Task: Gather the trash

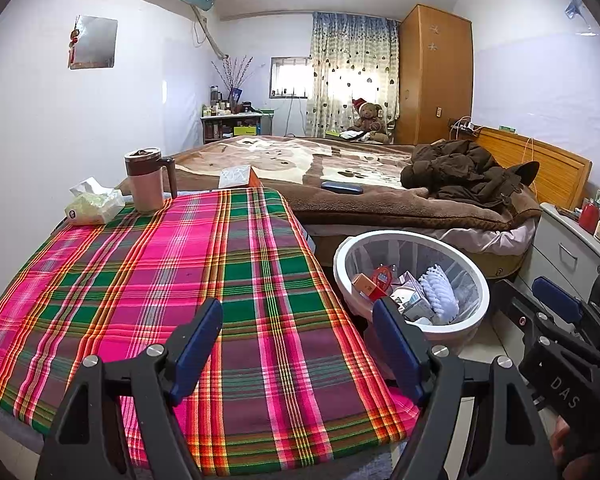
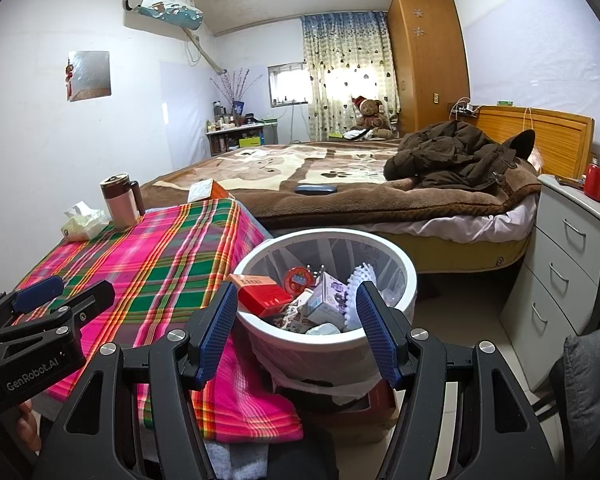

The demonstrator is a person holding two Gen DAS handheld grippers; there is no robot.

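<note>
A wide bed [image 1: 340, 184] under a brown patterned blanket fills the middle of both views, with a dark brown jacket [image 1: 460, 176] heaped at its right end by the wooden headboard. In the lower left of each frame stands a table under a pink, green and red plaid cloth [image 1: 172, 280]. Just right of the table, low on the floor, sits a white wastebasket [image 2: 400, 264] holding the collected trash: a red box [image 2: 260, 292], a round red packet, a pale carton and a white ridged piece. At the upper left of the cloth stand a brown-lidded mug [image 1: 146, 180] and, just beside it, a soft tissue pack [image 1: 94, 206]. The left gripper [image 1: 296, 316] hangs over the near edge of the cloth, its blue-padded jaws spread wide with nothing between them. The right gripper [image 2: 296, 300] hangs before the wastebasket, jaws likewise apart and holding nothing, framing the basket's near rim.
</note>
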